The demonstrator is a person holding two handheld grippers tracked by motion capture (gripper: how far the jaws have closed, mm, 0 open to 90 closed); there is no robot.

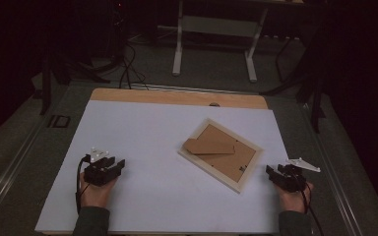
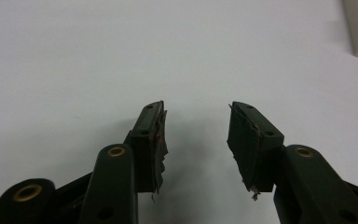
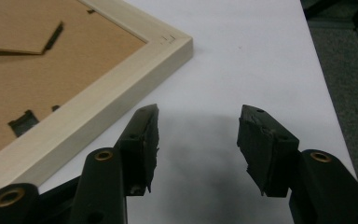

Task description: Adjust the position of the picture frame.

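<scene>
While resting on white sheet, left claw gapes empty; right claw likewise, seemingly just beside picture frame.

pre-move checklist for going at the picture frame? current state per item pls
1. Left gripper empty, jaws apart over bare white sheet: ok.
2. Right gripper empty, jaws apart: ok.
3. Picture frame lying face down, flat on the white sheet, brown backing up: ok.
4. Stand flap on the backing lying folded down: ok, as far as the high view shows.
5. Right gripper close to the frame's pale wooden edge, not touching: ok.
6. Backing clips locked or loose: cannot tell.
</scene>
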